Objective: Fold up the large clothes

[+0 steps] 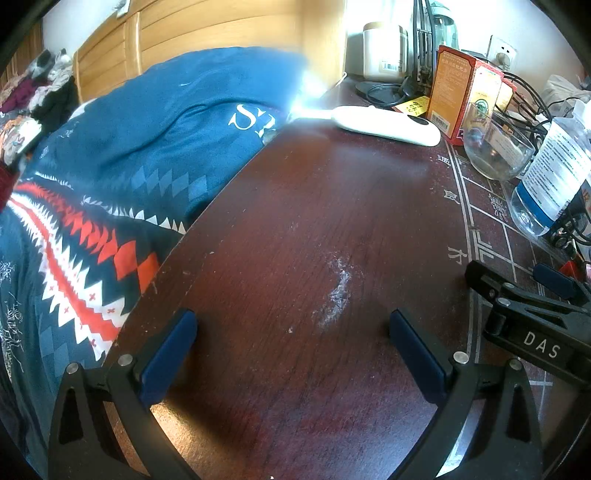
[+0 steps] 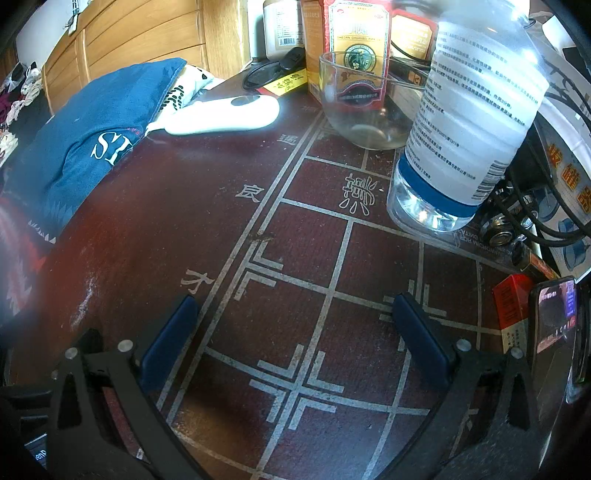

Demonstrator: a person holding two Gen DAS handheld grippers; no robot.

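Hovering over the dark red desk (image 1: 295, 221), both tools are spread wide with nothing between the pads. Left tool (image 1: 291, 349) sits above bare wood; right tool (image 2: 295, 332) above the printed grid lines, next to the water bottle (image 2: 472, 110) and glass bowl (image 2: 362, 107). In the left view the right tool shows at the right edge, so the two sit just beside each other.

No garment is on the desk. The only cloth in reach is the blue patterned fabric (image 1: 122, 155) lying off the desk's left edge, seemingly on a bed; can't tell whether it's the clothing to fold or bedding. A pile of dark and light clothes (image 1: 51, 85) lies further back left, near the wooden headboard (image 1: 207, 26).

Key relation: the fabric lies left and forward of both tools, its long axis running roughly along the desk edge, front to back. The left tool is clearly nearer; the right one has the whole desk width to cross.

Judgement: folding not started, the coming move is a leftward reach, left hand leading. Clutter (white device (image 1: 388, 123), boxes, cables) crowds the right, so little room there.
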